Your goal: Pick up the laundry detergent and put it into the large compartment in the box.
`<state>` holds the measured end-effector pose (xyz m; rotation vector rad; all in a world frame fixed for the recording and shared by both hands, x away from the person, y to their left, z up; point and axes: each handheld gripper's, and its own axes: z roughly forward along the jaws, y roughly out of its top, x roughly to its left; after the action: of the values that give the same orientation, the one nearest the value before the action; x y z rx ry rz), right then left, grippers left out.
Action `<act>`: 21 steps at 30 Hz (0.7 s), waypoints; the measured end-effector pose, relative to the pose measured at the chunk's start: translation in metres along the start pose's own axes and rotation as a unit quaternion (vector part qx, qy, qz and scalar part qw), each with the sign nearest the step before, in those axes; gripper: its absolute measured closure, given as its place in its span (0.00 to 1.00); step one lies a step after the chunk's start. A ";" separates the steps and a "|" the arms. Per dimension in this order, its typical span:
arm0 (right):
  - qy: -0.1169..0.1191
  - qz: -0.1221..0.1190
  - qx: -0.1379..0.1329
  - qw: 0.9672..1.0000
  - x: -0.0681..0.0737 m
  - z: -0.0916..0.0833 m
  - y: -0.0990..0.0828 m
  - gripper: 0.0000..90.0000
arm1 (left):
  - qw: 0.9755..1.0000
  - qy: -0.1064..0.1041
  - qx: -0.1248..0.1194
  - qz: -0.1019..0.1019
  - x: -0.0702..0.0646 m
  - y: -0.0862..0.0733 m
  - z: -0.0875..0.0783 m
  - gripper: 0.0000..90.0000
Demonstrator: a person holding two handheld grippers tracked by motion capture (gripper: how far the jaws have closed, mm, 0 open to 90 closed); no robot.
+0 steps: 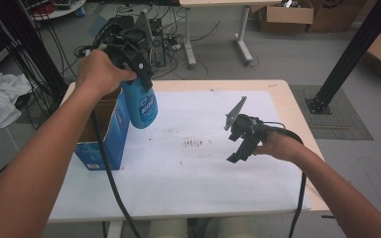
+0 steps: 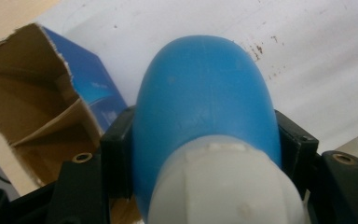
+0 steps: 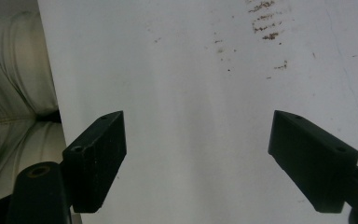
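- The right claw [image 1: 233, 157] waits low in the right half of the high view, just over the white sheet [image 1: 203, 168] of the counter [image 1: 297, 114]; its jaws stand wide apart with nothing between them.
- The left claw [image 1: 144, 79] is clenched on a blue bottle [image 1: 143, 106], up in the upper left of the high view.
- In the left claw view the bottle [image 2: 205, 98] sits between the two black jaws, gripped just below its white cap [image 2: 223, 186], its body hanging down.
- The bottle is in the air, above the right edge of the open blue box [image 1: 104, 134], not touching it.
- My judgement: the step is carrying the bottle beside the box. The next move needs a firm grip and a clear spot on the sheet or inside the box.
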<state>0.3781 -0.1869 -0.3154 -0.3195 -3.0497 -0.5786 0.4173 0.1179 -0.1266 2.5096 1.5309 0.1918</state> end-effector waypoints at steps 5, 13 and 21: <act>-0.002 -0.001 0.000 1.000 0.001 -0.002 0.000 0.21 | 0.999 -0.008 -0.006 -0.036 0.008 -0.004 -0.015 0.42; -0.005 -0.005 -0.007 1.000 0.003 -0.005 -0.001 0.21 | 0.996 0.009 -0.007 -0.093 0.020 -0.008 -0.031 0.42; -0.006 -0.007 -0.009 1.000 0.003 -0.006 -0.002 0.21 | 0.991 0.020 -0.011 -0.132 0.031 -0.013 -0.047 0.42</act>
<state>0.3744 -0.1901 -0.3099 -0.3046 -3.0630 -0.6079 0.4104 0.1561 -0.0840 2.2690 1.8436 0.2174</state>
